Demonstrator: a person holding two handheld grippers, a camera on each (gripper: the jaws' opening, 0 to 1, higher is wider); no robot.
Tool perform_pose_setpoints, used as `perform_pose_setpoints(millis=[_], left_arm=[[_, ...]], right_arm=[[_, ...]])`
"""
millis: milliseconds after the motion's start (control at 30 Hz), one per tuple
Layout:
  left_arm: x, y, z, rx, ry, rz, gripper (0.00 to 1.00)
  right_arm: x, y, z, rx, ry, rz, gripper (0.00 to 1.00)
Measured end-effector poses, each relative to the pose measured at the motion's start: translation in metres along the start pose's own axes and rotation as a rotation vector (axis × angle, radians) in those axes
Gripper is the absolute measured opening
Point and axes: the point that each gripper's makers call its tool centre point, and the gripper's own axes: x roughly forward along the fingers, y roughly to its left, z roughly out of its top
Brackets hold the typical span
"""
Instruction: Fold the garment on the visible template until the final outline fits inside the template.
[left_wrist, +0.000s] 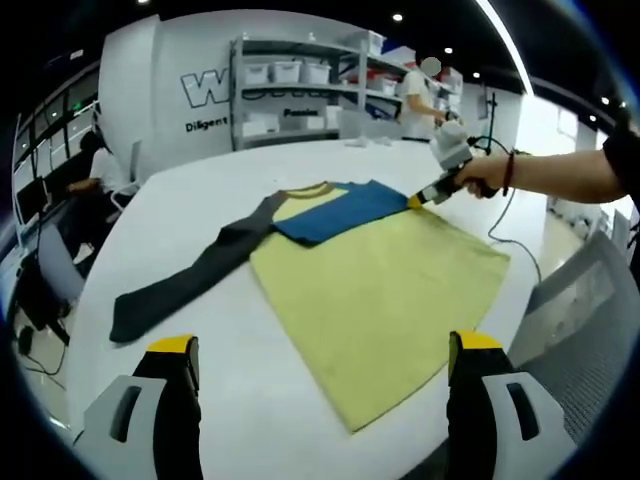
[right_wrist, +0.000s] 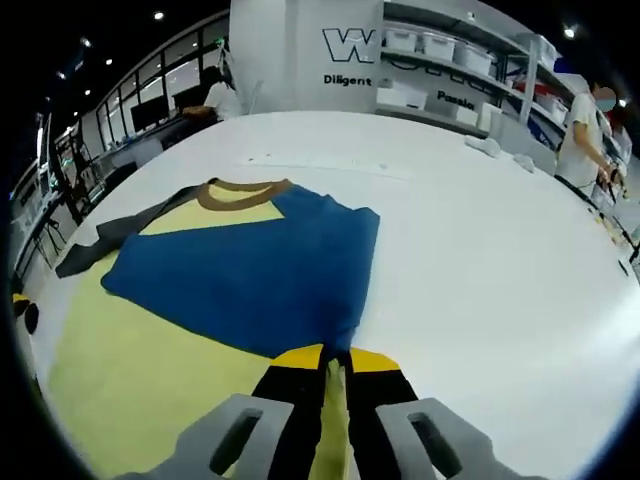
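The right gripper (right_wrist: 335, 362) is clenched on the blue sleeve (right_wrist: 250, 270), laying it across the shirt (left_wrist: 385, 300), while the left gripper (left_wrist: 325, 355) hovers released

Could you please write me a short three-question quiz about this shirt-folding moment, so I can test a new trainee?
1. True or false: the blue sleeve lies folded over the yellow body of the shirt.
2. Which gripper is shut on the shirt's edge? A) left gripper B) right gripper
3. Fill in: the sleeve stretched out flat on the white table, away from the shirt's body, is coloured ____.

Key:
1. True.
2. B; its jaws pinch the fabric at the sleeve's end, while the left gripper's jaws stand wide apart above the table.
3. Dark grey.
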Motion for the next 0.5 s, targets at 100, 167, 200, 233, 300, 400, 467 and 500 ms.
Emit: perform_pose_setpoints(millis=[100, 167, 200, 233, 300, 400, 467, 500], left_arm=[[0.0, 0.0, 0.0, -0.002, 0.0, -0.001, 0.99], [0.0, 0.0, -0.001, -0.004, 0.002, -0.002, 0.99], [0.0, -0.001, 0.0, -0.006, -0.001, -0.003, 0.99], [0.0, -0.001, 0.0, -0.007, -0.002, -0.004, 0.99], [0.0, -0.001, 0.0, -0.01, -0.003, -0.002, 0.99], [0.0, 0.0, 0.0, -0.014, -0.003, 0.0, 0.99], [0.0, 0.001, 0.0, -0.015, -0.003, 0.001, 0.99], [0.001, 0.001, 0.0, -0.014, -0.002, 0.002, 0.99]], right_arm=[[-0.001, -0.008, -0.001, -0.013, 0.003, -0.006, 0.01], [-0.001, -0.014, -0.001, -0.016, 0.006, -0.012, 0.01], [-0.001, -0.018, -0.001, -0.016, 0.008, -0.018, 0.01], [-0.001, -0.02, -0.001, -0.015, 0.009, -0.022, 0.01], [-0.002, -0.025, -0.001, -0.011, 0.011, -0.028, 0.01], [-0.003, -0.033, -0.002, -0.013, 0.018, -0.038, 0.01], [-0.004, -0.038, -0.003, -0.008, 0.025, -0.051, 0.01], [-0.004, -0.041, -0.003, 0.0, 0.028, -0.057, 0.01]])
